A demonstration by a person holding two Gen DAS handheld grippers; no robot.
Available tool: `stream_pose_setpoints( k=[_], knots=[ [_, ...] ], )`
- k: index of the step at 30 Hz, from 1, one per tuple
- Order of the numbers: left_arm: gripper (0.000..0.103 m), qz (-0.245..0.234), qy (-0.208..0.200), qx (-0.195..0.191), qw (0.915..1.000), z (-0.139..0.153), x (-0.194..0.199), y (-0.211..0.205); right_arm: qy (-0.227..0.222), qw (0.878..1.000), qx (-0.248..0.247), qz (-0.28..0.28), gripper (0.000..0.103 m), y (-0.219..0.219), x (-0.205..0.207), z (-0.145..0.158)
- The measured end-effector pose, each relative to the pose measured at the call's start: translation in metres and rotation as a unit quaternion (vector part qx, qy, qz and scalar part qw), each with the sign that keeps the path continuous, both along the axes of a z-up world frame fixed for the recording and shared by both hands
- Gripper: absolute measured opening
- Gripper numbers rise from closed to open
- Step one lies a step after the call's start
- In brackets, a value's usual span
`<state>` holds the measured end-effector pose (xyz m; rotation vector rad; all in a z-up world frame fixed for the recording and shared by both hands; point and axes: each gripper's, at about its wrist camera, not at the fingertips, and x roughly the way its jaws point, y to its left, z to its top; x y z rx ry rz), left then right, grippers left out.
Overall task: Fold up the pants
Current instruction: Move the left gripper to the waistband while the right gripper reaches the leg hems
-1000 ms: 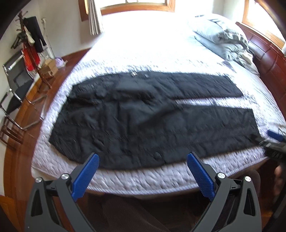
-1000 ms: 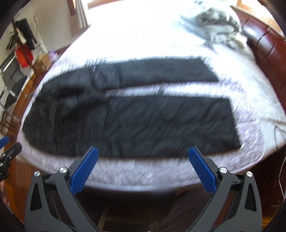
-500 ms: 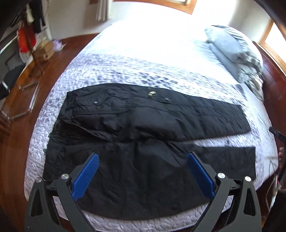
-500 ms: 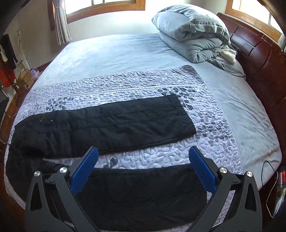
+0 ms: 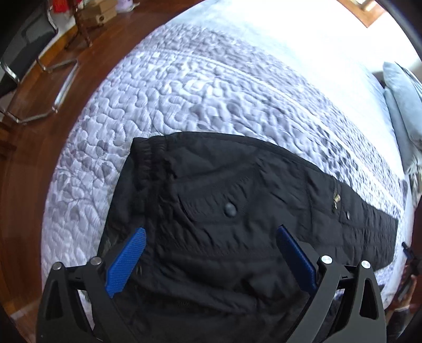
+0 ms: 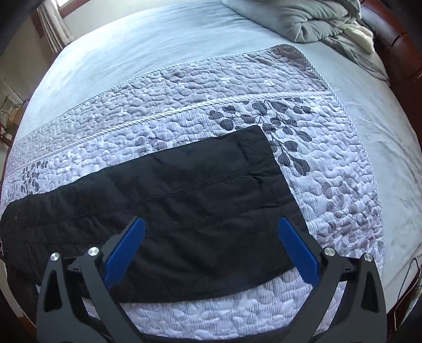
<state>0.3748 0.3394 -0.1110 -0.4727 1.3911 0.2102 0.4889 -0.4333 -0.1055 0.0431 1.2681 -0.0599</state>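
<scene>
The black pants (image 5: 237,211) lie spread flat on the quilted bedspread (image 5: 184,92), waistband (image 5: 147,163) to the left and leg hem (image 6: 274,168) to the right, running across the near part of the bed. Compared with half a second ago, both cameras sit much closer to the cloth: the left view, which then took in the whole garment, now shows only the waistband end, a pocket button (image 5: 230,209) and a small metal tag (image 5: 335,198); the right view now shows only the far leg's end, with the quilt strip that separated the two legs out of view. The left gripper (image 5: 211,253) hovers over the hip area with its blue fingers (image 5: 126,260) spread wide, nothing between them. The right gripper (image 6: 211,248) hangs over the leg near the hem, fingers (image 6: 298,253) likewise wide apart and holding nothing. Bare quilt borders the waistband on the left and far sides, and the hem on the right and near sides. Beyond the quilt's far edge stretches plain blue sheet (image 6: 158,44), with a folded grey duvet (image 6: 298,18) at the far right by the wooden headboard (image 6: 395,47). Wooden floor (image 5: 31,132) and a chair (image 5: 23,50) lie off the bed's left edge.
</scene>
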Motion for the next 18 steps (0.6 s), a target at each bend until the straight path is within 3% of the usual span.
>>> stream_pose_setpoints(
  k=[5,8,12,15,17,18],
  knots=[
    [0.099,0.038,0.040,-0.004,0.9985,-0.041,0.019,0.028,0.000,1.000,0.002,-0.003,0.101,-0.006,0.019,-0.029],
    [0.079,0.031,0.051,0.014,0.9981,-0.057,0.026,0.030,0.001,1.000,0.001,-0.003,0.101,-0.009,0.025,-0.040],
    [0.073,0.035,0.050,0.034,0.9975,-0.064,0.030,0.023,-0.007,1.000,-0.016,-0.002,0.101,-0.014,0.031,-0.047],
    [0.049,0.039,0.040,0.014,0.9983,-0.061,0.029,0.024,-0.015,1.000,-0.016,-0.011,0.101,-0.026,0.038,-0.049],
    [0.024,0.036,0.035,0.002,0.9987,-0.058,0.029,0.024,-0.016,1.000,-0.011,-0.022,0.101,-0.035,0.044,-0.050],
    [0.020,0.033,0.035,-0.001,0.9988,-0.056,0.029,0.023,-0.016,0.999,-0.004,-0.029,0.101,-0.042,0.048,-0.050]
  ],
)
